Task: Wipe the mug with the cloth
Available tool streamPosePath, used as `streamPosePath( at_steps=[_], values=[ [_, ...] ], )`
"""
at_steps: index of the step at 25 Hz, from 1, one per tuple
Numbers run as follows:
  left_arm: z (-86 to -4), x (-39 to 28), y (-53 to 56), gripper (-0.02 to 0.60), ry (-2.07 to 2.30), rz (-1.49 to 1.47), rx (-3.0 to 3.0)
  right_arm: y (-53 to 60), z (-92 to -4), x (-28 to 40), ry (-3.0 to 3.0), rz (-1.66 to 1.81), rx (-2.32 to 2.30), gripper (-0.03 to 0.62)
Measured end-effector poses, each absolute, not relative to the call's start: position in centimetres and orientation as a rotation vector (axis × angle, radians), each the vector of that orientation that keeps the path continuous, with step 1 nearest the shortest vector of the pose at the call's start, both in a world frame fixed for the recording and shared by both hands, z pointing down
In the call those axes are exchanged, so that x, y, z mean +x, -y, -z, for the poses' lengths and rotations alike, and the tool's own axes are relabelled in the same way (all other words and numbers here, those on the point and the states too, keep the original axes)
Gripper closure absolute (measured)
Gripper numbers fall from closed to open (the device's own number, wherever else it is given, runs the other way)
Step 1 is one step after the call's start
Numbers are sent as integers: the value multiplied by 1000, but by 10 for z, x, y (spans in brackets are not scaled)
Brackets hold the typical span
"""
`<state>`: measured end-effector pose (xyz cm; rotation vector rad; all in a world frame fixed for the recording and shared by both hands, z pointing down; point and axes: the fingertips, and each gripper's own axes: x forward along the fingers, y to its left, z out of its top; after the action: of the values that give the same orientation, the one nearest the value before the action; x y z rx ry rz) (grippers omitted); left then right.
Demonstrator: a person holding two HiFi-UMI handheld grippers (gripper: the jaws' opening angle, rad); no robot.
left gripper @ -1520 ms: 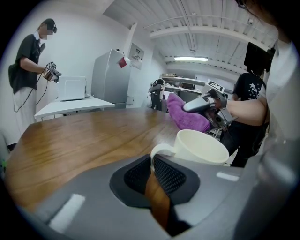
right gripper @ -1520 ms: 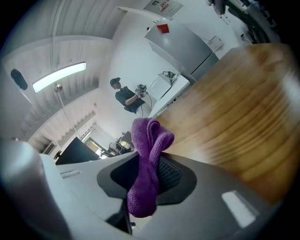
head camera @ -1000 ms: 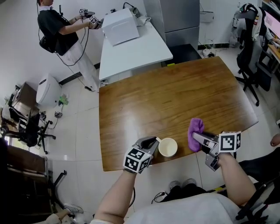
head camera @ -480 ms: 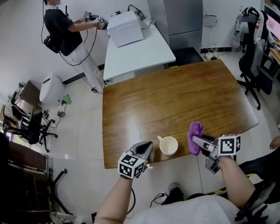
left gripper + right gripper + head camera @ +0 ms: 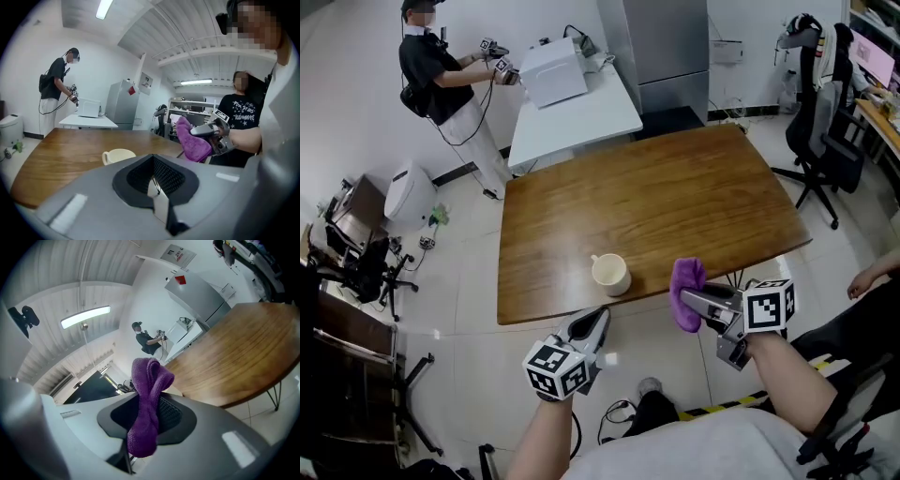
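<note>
Right gripper view: fingers pinching the purple cloth (image 5: 145,408), which is bunched and stands up past them.
Right gripper (image 5: 689,300): held at the near edge of the counter (image 5: 675,187), cloth end pointing toward the mug (image 5: 609,273).
Left gripper view: fingers pressed together with nothing between them.
Left gripper (image 5: 598,319): just off the counter's near edge, apart from the mug.
Mug: upright on the counter near its front edge, handle to the left, touched by neither gripper.
Background: a person (image 5: 441,75) stands at a white table (image 5: 581,112); an office chair (image 5: 820,122) is at the right.
</note>
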<state>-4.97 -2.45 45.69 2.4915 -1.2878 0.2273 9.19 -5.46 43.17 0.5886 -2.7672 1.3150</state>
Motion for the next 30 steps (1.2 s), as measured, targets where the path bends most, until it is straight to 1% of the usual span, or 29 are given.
streamPosePath(
  at_steps=[5,9,12,18,22,27,30],
  values=[
    [-422,18,-64,581,1304,-136,2495,-32,-405,139,2822,-1300,498,490],
    [-390,95,-117,581,1224,-67,2534,-97,-377,198,2849,-1297,474,490],
    [-376,126,-146,581,1187,-64,2566,-132,-360,220,2889,-1273,472,490],
    [-344,140,-177,581,1177,-17,2558,-170,-325,232,2935,-1274,423,490],
    [-338,143,-194,581,1174,-8,2553,-191,-314,233,2960,-1289,395,488],
    [-338,129,-208,581,1155,-18,2574,-206,-303,217,3013,-1232,424,491],
    [-324,122,-214,581,1149,-35,2582,-216,-298,206,3014,-1232,424,491]
  ],
)
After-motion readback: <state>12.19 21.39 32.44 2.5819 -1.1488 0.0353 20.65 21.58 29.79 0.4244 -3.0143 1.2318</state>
